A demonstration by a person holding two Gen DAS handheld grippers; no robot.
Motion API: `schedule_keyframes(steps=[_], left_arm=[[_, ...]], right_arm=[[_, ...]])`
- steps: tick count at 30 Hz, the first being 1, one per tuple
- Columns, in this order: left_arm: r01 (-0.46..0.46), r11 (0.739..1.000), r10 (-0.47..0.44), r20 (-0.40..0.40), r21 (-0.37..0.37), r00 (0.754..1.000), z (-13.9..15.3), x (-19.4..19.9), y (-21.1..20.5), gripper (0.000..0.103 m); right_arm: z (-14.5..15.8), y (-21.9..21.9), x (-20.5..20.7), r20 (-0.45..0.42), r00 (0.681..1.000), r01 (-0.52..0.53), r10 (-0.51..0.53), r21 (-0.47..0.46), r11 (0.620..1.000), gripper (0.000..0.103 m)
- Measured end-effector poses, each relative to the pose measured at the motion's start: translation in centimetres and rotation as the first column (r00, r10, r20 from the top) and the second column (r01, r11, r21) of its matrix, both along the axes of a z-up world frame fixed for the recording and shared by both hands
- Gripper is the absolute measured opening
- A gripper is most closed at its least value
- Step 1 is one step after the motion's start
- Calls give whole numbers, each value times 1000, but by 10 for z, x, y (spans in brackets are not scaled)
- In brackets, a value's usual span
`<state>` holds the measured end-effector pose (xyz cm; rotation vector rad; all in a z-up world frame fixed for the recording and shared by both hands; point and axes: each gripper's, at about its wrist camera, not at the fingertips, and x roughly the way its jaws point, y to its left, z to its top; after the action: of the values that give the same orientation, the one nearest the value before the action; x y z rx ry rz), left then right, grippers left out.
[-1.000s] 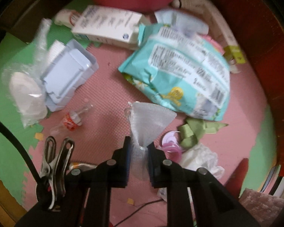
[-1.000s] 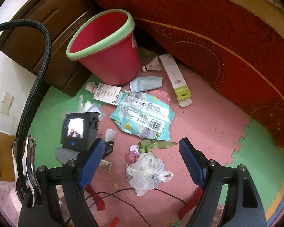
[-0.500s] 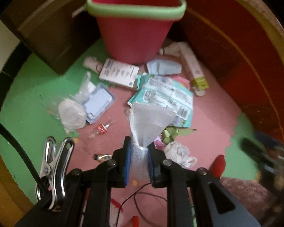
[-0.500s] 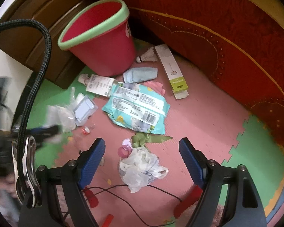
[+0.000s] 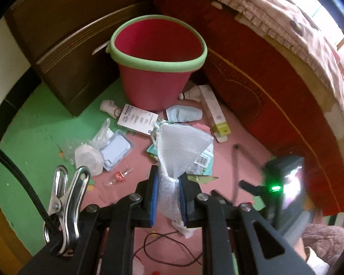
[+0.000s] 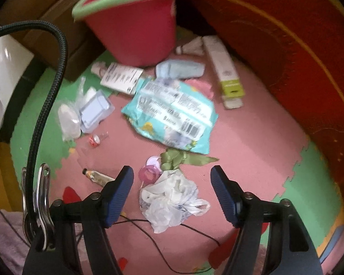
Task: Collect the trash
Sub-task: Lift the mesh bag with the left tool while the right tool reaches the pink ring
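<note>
Left hand-held gripper clamps white mesh above floor; right hand-held gripper closing, pads clear of crumpled bag; bin beyond

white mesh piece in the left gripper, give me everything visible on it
The white mesh piece looks like soft foam netting with a fine woven grid. It is pinched at its narrow waist by the left gripper, whose blue pads press both sides. Above the pads it fans into a wide flat wedge; below, a bunched tail hangs toward the camera. It is lifted off the floor mat, nothing else touching it. The red bin stands beyond it.
</note>
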<state>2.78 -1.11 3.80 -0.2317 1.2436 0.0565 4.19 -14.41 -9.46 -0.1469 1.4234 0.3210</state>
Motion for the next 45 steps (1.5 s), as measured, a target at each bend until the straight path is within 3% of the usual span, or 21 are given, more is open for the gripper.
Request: schedule_keyframes(steps=[2,5,9,12,28,45], left_arm=[[4,1000,-4,-12,-22,1000,-5,5,1,16],[-6,999,5,-21,-46,1000,-11,11,6,16],[-14,1000,14,-12,-17,1000,-14,14,15,16],[-34,999,34,-19,-30,999,-16,16,22,16],[-67,997,66,-32,-25,997,-19,15,30,16],[-57,998,56,-41,-15,998,-22,17,25,16]], right_arm=[[-21,14,-2,-34,999,-19,19,1,1000,63],[-59,37,-7,-85,995,-56,56,-5,998,60],[-103,54,-17,-157,984,-88,85,-14,996,60],[-121,61,-20,-161,980,-126,117,-48,991,60],[-175,61,-27,-217,973,-105,80,-105,989,60],[-223,73,-35,-217,973,-111,79,-140,984,60]])
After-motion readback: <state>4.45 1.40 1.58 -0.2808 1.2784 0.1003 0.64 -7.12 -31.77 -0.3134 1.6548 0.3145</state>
